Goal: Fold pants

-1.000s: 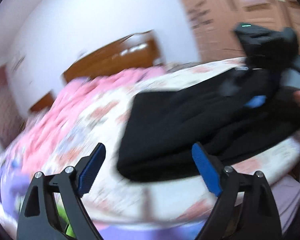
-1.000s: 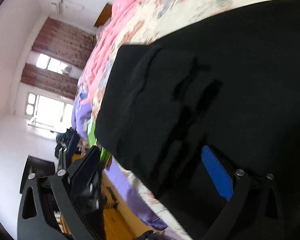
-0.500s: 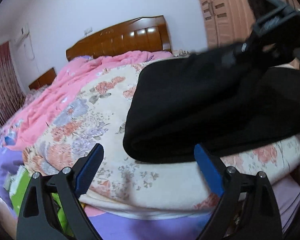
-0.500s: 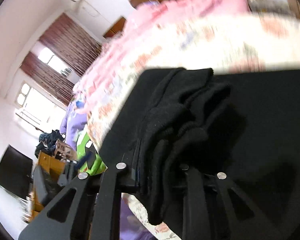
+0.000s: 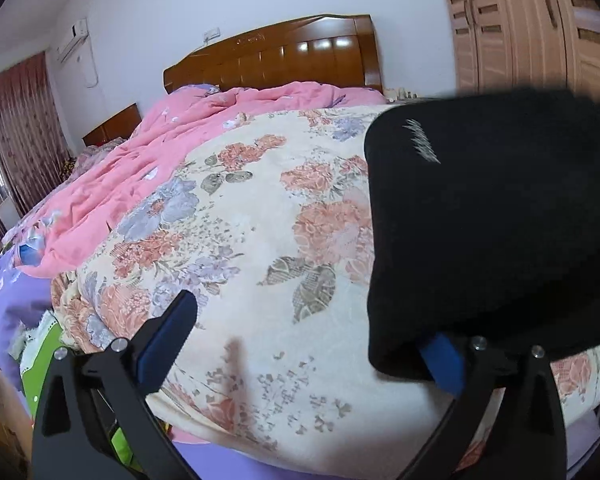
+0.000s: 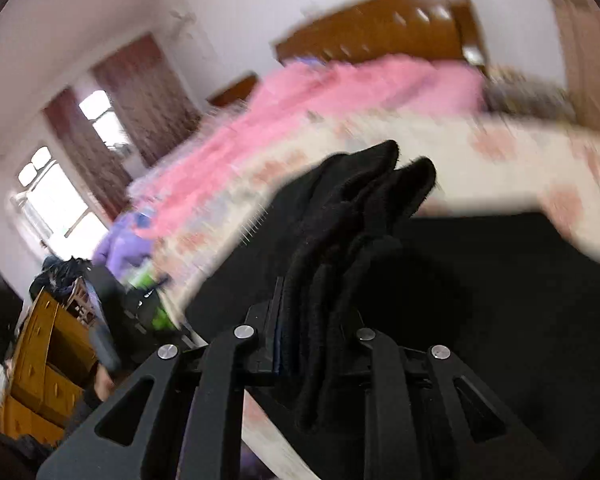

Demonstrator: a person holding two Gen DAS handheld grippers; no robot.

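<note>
We see black pants [image 5: 492, 216] on floral bed blanket [image 5: 240, 240], small white logo [image 5: 422, 146] unreadable, right gripper [image 6: 316, 344] clamped on bunched fabric, left gripper [image 5: 300, 344] jaws just widening, right finger under hem, not gripping

Black pants [image 5: 492, 216] on cream floral blanket [image 5: 260, 240]; pink quilt [image 5: 172, 160], purple sheet [image 5: 16, 300].

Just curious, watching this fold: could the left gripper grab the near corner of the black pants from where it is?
Probably yes. The left gripper is wide open, and the black pants already overlap its one finger. Nothing lies between on the floral blanket.
</note>
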